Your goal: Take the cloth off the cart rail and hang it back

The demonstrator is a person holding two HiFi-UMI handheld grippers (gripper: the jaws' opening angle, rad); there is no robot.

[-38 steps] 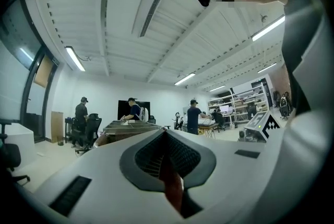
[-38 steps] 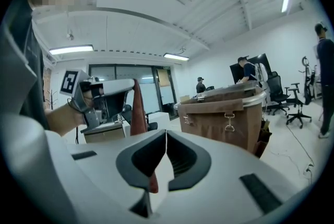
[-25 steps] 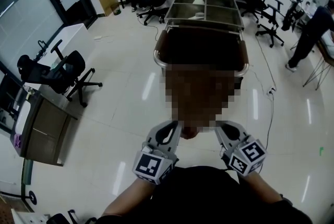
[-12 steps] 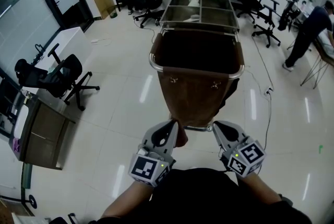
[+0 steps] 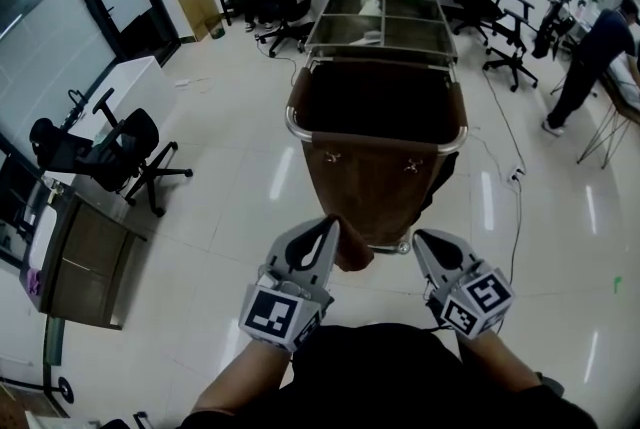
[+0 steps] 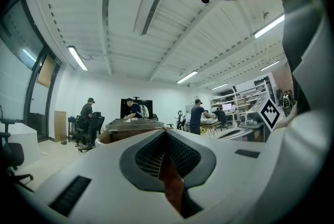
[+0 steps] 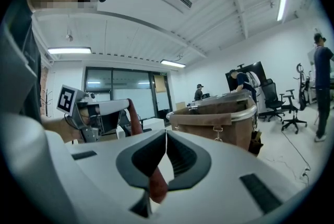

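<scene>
Cloth (image 5: 348,247), reddish brown, is held off the cart rail (image 5: 292,125), low in front of the near end of the cart (image 5: 455,37) and close to the person's body. The left gripper (image 5: 327,227) has its jaws pressed together on one part of it; in the left gripper view a narrow strip of the cloth (image 6: 171,186) runs down between the closed tips of the left gripper (image 6: 166,131). The right gripper (image 5: 425,242) is likewise closed on the fabric, and in its own view a fold of the cloth (image 7: 156,184) hangs in the slot below the meeting tips of the right gripper (image 7: 166,134). That view also shows the left gripper (image 7: 125,104) just beside it, cloth trailing down from its tips. The rail carries a brown bag (image 5: 375,182) with two clasps. In the head view the cloth's colour merges with the bag behind it, so its full span cannot be traced. Office chairs (image 5: 125,152) stand on the glossy floor (image 5: 240,197).
</scene>
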